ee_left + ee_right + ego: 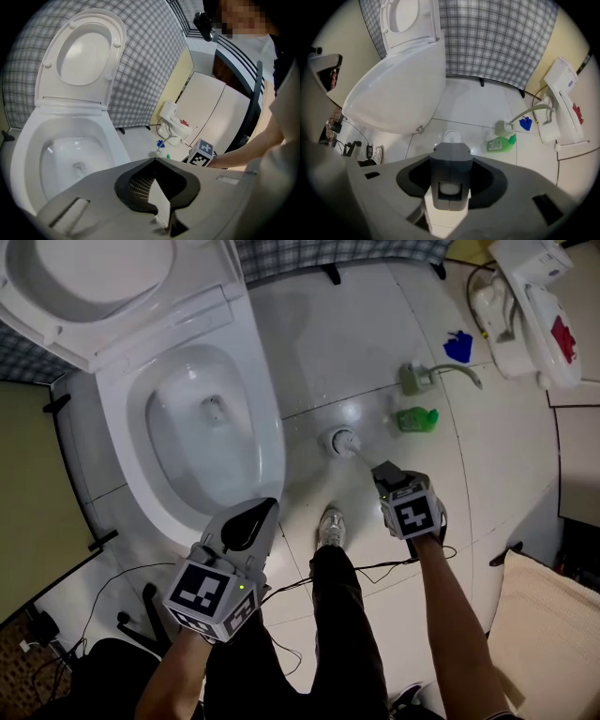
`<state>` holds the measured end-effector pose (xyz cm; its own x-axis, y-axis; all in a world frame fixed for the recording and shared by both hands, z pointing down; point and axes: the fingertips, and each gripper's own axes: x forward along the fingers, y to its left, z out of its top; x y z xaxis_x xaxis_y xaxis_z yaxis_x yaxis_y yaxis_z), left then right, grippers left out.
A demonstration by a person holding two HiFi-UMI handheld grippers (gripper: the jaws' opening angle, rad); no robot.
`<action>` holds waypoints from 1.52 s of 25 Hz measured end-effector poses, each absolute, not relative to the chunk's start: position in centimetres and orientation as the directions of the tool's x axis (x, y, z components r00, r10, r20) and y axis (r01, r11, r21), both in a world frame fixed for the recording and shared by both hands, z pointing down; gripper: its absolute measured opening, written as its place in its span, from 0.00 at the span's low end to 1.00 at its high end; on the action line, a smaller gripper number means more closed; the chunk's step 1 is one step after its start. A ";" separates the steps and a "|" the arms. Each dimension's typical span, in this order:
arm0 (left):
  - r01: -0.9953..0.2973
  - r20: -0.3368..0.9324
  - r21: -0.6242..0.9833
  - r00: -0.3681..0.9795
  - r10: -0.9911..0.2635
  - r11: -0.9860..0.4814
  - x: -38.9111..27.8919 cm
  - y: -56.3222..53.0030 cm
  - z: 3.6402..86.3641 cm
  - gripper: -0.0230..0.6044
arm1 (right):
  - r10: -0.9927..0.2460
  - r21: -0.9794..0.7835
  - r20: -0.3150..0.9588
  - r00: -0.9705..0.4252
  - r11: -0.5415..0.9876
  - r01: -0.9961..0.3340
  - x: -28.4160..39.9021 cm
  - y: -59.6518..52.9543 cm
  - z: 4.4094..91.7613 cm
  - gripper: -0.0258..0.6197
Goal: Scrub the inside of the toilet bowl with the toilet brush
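Toilet brush (345,442) upright, head down; handle seemingly in right gripper (382,471).

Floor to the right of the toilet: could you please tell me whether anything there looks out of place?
The green bottle lies on its side on the floor tiles; nothing looks spilled around it.

Toilet bowl (265,418): white ceramic, elongated oval, floor-standing. Seat and lid (94,282) are raised upright against the back. The inside is glossy and bare, with a small drain opening (215,409) low at the back.

Toilet brush (344,441): white, standing in its round white holder on the pale floor tiles, just right of the bowl's front. Its slim handle (365,457) slants up, and its top is clamped in the right gripper (383,471).
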<state>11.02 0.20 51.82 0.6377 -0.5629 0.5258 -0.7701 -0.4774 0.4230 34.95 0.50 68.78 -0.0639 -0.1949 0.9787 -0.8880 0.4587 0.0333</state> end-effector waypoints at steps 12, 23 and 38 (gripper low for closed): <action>-0.788 0.533 0.428 0.615 -0.581 -0.443 9.3 0.8 52.4 0.05 | -0.323 0.050 0.941 -0.102 0.431 -0.901 32.4 -4.1 70.4 0.36; -0.802 0.527 0.422 0.596 -0.606 -0.423 8.5 0.0 52.9 0.05 | -0.377 0.034 0.915 -0.142 0.423 -0.905 31.3 -7.3 72.4 0.36; -0.820 0.463 0.400 0.565 -0.683 -0.408 5.7 -1.0 46.9 0.05 | -0.562 0.051 0.799 -0.214 0.418 -0.907 29.8 -6.4 60.0 0.53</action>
